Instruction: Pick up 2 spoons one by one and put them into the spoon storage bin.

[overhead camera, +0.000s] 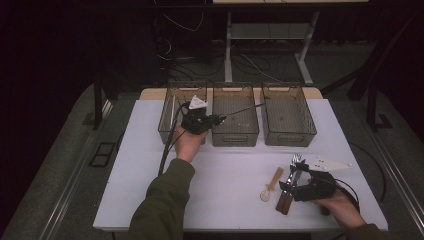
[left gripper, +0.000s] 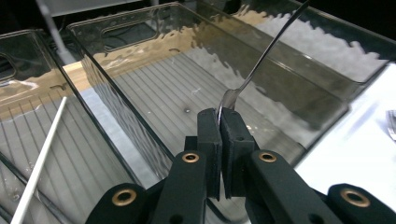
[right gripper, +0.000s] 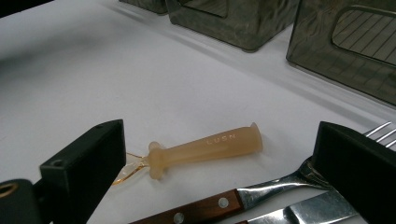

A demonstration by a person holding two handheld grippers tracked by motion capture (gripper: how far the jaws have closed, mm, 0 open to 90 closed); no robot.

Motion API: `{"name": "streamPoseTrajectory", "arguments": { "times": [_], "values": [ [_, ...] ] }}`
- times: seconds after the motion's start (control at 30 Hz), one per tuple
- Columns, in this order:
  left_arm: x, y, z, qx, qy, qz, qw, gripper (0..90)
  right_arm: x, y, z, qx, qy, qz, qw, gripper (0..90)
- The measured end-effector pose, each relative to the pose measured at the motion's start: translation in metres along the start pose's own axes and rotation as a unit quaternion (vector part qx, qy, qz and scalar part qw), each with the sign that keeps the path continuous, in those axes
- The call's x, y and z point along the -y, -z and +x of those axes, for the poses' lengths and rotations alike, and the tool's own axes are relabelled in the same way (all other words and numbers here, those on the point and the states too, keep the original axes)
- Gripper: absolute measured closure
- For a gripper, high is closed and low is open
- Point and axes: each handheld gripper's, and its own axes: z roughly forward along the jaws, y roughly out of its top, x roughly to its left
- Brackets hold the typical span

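Observation:
My left gripper [overhead camera: 219,119] [left gripper: 219,119] is shut on the wider end of a slim metal utensil [overhead camera: 245,110] [left gripper: 261,60]. The thin shaft sticks out over the middle one of three clear bins [overhead camera: 235,137] [left gripper: 140,32]. My right gripper [overhead camera: 290,182] [right gripper: 218,158] stands open low over the table's near right. A beige plastic spoon [overhead camera: 271,184] [right gripper: 210,147] lies on the table between its jaws, untouched. Beside it lie a wooden-handled knife [overhead camera: 285,200] [right gripper: 196,207] and a metal fork [overhead camera: 296,162] [right gripper: 380,130].
The left bin [overhead camera: 170,117] holds a white stick [left gripper: 42,158]. The right bin [overhead camera: 290,137] stands at the back right. All three sit in a row at the far side of the white table [overhead camera: 225,170]. A second knife blade [right gripper: 308,212] lies next to the first.

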Motion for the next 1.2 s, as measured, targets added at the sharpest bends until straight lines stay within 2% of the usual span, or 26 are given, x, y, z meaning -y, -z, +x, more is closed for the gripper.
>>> {"name": "streamPoseTrajectory", "arguments": {
  "times": [0.13, 0.37, 0.57, 0.77, 0.93, 1.0, 1.03, 1.1, 1.13, 1.17, 1.2],
  "values": [
    [-0.002, -0.01, -0.001, -0.014, -0.01, 0.023, 0.9996, 87.2, 0.0, 0.001, 0.0, -0.001, -0.002, -0.001, 1.0, 3.1],
    [0.001, -0.02, -0.002, -0.028, -0.006, 0.043, 0.9987, 86.6, 0.0, 0.002, 0.0, -0.002, -0.001, -0.003, 1.0, 3.1],
    [0.001, -0.017, -0.003, -0.032, -0.004, 0.034, 0.9989, 74.8, 0.0, 0.001, -0.001, -0.002, 0.0, -0.003, 1.0, 3.2],
    [0.0, -0.012, -0.004, -0.022, -0.008, 0.026, 0.9994, 65.8, 0.0, 0.001, 0.0, -0.002, -0.001, -0.001, 1.0, 3.1],
    [-0.001, -0.006, -0.005, -0.009, -0.002, 0.015, 0.9998, 56.9, 0.0, 0.001, 0.0, -0.002, 0.0, -0.001, 1.0, 3.1],
    [-0.002, -0.003, -0.005, 0.0, -0.007, 0.02, 0.9998, 53.9, 0.0, 0.0, 0.0, -0.001, 0.001, 0.0, 1.0, 3.1],
    [-0.001, -0.002, -0.006, 0.002, -0.004, 0.013, 0.9999, 52.5, 0.0, 0.0, 0.0, -0.001, 0.001, -0.001, 1.0, 3.1],
    [-0.001, 0.003, -0.006, 0.013, -0.017, 0.021, 0.9996, 49.0, 0.0, 0.0, 0.0, -0.001, 0.001, 0.0, 1.0, 3.1],
    [0.0, 0.003, -0.008, 0.016, -0.01, 0.01, 0.9998, 47.4, 0.0, 0.0, 0.0, -0.001, 0.001, 0.0, 1.0, 3.1],
    [0.0, 0.007, -0.008, 0.021, -0.022, 0.02, 0.9993, 45.9, 0.0, 0.0, 0.0, -0.001, 0.002, 0.0, 1.0, 3.1],
    [0.001, 0.008, -0.01, 0.025, -0.016, 0.014, 0.9995, 44.6, 0.0, 0.0, 0.0, -0.002, 0.002, 0.0, 1.0, 3.2]
  ]
}}
